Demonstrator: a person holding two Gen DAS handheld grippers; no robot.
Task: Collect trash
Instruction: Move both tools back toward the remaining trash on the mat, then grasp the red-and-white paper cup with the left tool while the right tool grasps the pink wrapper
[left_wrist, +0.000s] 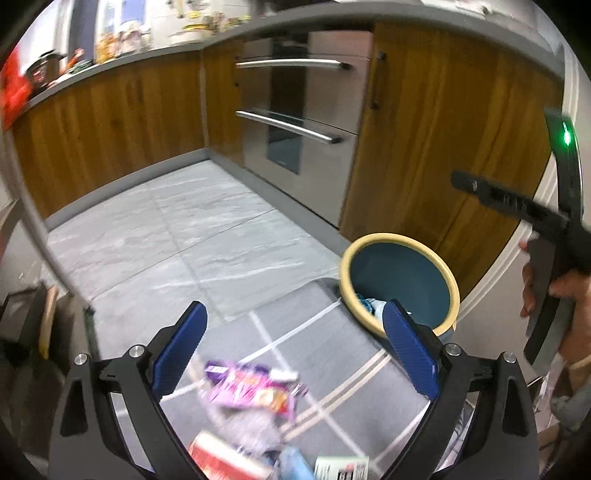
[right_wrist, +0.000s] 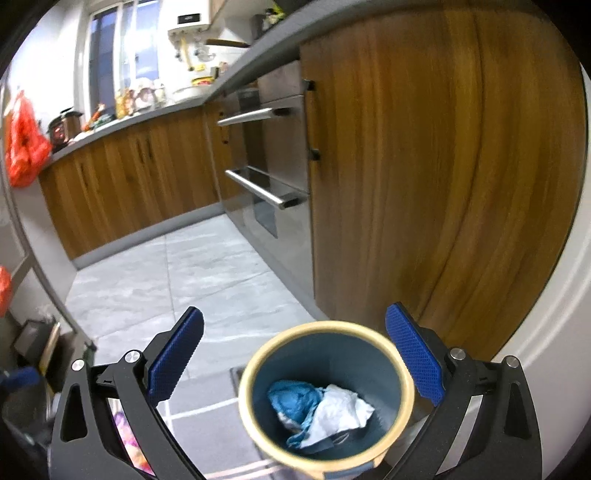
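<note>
Kitchen floor of grey tiles (left_wrist: 192, 229) lies under us, with a grey mat with pale stripes (left_wrist: 332, 373) on the near part. We hold our left tool (left_wrist: 291, 350) above the mat, its blue pads spread wide with nothing between them. Below it we see blurred trash on the mat: a purple wrapper (left_wrist: 251, 387), a red and white box (left_wrist: 221, 458) and a white label (left_wrist: 341, 467) at the lower edge. Our right tool (right_wrist: 295, 354) is also spread wide and empty, and it hangs just above a round bin (right_wrist: 255, 373) with a cream rim and blue inside. In the bin lie a blue crumpled piece (right_wrist: 291, 398) and a white crumpled paper (right_wrist: 340, 410), touching each other. From the left view the bin stands on the mat's far corner, near a wooden cabinet door (left_wrist: 436, 140). Farther away is a steel oven (left_wrist: 306, 110) with two bar handles, and a tabletop (right_wrist: 147, 114) with blurred things. A red bag (right_wrist: 24, 140) hangs at the far left.
</note>
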